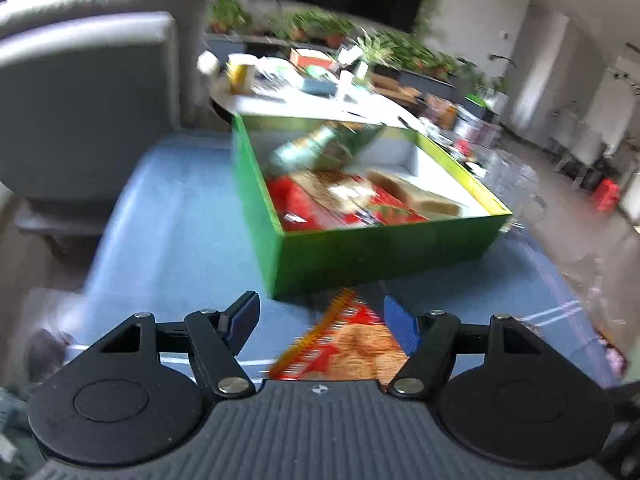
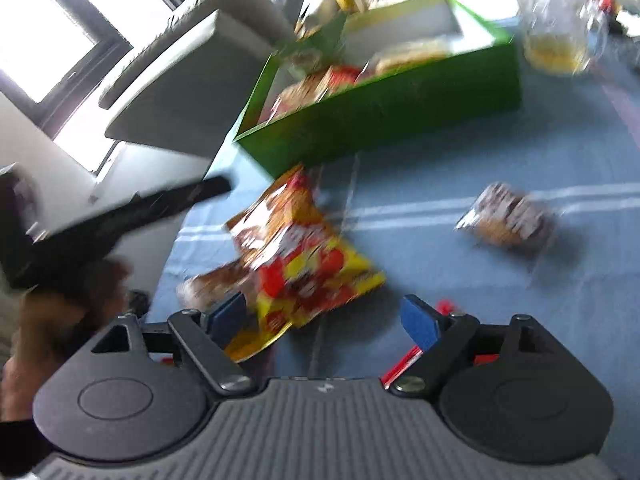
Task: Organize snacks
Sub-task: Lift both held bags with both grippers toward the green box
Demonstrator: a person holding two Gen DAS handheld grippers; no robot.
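Note:
A green box [image 1: 380, 256] on the blue tablecloth holds several snack packs [image 1: 340, 200]. In front of it lies an orange and red snack bag [image 1: 352, 340], low between the fingers of my left gripper [image 1: 320, 320], which is open; the pads do not press it. In the right wrist view the same box [image 2: 400, 120] stands behind an orange bag [image 2: 280, 216] that overlaps a yellow and red bag [image 2: 320, 280]. My right gripper [image 2: 324, 318] is open just above the yellow bag's near end. A clear-wrapped brown snack [image 2: 508, 220] lies apart on the right.
A grey chair [image 1: 88, 100] stands left of the table. A glass jug [image 2: 560, 20] stands right of the box. One black finger of the left gripper [image 2: 192, 196] reaches in from the left. A red packet [image 2: 400, 362] shows under the right finger. A cluttered round table [image 1: 304, 96] lies behind.

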